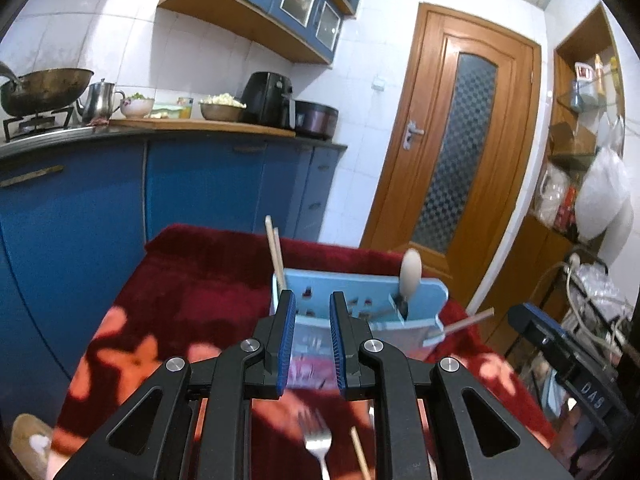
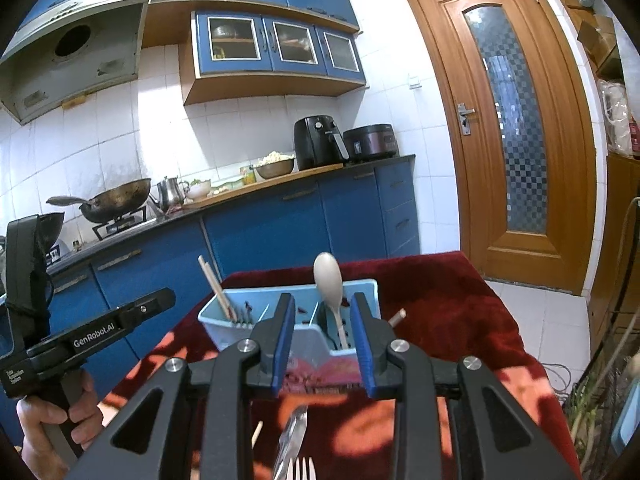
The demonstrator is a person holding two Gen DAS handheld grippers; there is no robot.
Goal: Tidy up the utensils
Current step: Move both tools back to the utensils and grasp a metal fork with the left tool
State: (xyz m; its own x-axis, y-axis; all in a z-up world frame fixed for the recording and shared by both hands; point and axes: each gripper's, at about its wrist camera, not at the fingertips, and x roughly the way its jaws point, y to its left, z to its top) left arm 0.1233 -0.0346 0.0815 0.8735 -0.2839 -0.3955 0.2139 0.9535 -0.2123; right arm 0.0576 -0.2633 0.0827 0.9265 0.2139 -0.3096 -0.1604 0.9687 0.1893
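A light blue utensil caddy stands on the red flowered cloth. A white spoon stands upright in its right compartment. A pair of chopsticks leans in its left end beside fork tines. One chopstick lies by the caddy's right side. A fork, a metal knife and a loose chopstick lie on the cloth below the fingers. My left gripper and right gripper hover just short of the caddy, open, nothing between the pads.
A hand holds the left gripper's handle at the left. Blue cabinets and a counter with a wok, kettle and air fryer stand behind the table. A wooden door is at the right, with shelves and cables beside it.
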